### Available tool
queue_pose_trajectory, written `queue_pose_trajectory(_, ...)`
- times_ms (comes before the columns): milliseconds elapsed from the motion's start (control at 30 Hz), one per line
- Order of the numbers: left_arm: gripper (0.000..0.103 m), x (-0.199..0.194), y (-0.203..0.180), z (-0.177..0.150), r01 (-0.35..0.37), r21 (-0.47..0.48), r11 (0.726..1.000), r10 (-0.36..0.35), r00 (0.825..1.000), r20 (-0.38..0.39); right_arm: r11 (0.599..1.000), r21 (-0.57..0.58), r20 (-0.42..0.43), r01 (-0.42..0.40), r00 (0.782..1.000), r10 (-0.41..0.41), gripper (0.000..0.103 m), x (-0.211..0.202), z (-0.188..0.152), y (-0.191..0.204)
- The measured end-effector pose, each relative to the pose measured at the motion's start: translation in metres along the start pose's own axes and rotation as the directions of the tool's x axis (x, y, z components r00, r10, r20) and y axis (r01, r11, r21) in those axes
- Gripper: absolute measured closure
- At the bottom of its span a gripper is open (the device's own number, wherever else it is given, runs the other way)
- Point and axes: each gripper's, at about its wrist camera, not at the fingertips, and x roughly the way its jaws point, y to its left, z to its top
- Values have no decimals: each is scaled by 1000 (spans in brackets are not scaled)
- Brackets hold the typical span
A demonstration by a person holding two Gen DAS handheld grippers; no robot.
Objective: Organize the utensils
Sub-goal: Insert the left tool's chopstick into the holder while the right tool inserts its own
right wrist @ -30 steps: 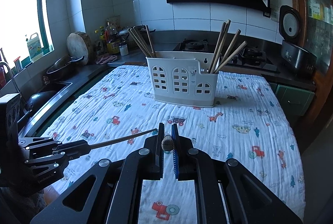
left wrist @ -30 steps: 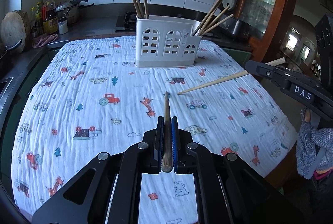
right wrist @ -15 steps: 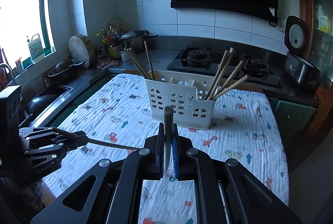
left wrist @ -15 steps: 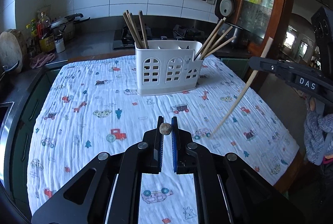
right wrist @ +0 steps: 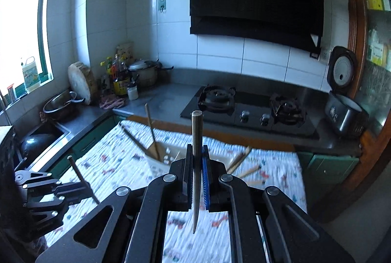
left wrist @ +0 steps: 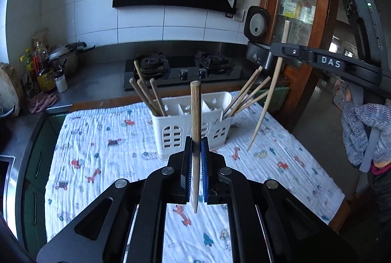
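Note:
My left gripper [left wrist: 196, 140] is shut on a wooden chopstick [left wrist: 195, 121] that stands nearly upright, thick end up, in front of the white slotted utensil holder [left wrist: 176, 133]. The holder has several chopsticks in its left end [left wrist: 146, 98] and right end [left wrist: 246, 94]. My right gripper [right wrist: 197, 149] is shut on another chopstick [right wrist: 196, 138], also upright. In the left wrist view that right gripper [left wrist: 273, 57] hangs above and right of the holder, its chopstick [left wrist: 267, 101] slanting tip down. The left gripper [right wrist: 83, 186] shows low left in the right wrist view. The holder [right wrist: 158, 160] looks blurred there.
A cloth with cartoon prints [left wrist: 102, 150] covers the table. Behind it run a steel counter with a gas hob [left wrist: 183, 67], bottles [left wrist: 44, 67] and a pot [left wrist: 64, 59]. A rice cooker [right wrist: 342, 96] and a wooden cabinet [left wrist: 300, 6] stand to the right, a sink [right wrist: 41, 138] to the left.
Both grippers have risen away from the cloth, each carrying its chopstick. Both chopsticks have swung from lying low to nearly upright, and the holder now sits lower and closer in both views.

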Motion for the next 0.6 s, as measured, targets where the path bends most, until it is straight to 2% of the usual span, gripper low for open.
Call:
queue_pose_trajectory(233, 97, -5, -6, 47, -4, 34, 999, 2, 997, 75, 998, 10, 55, 57, 997, -57, 96, 29, 33, -13)
queue_pose_trajectory(433, 97, -4, -6, 87, -5, 31, 999, 0, 988, 152, 997, 47, 91, 60, 994, -64, 96, 50, 48, -26)
queue_pose_trajectory(600, 97, 8, -4, 108, -53, 23, 998, 47, 975, 215, 996, 36, 92, 79, 992, -82, 96, 71, 49, -29)
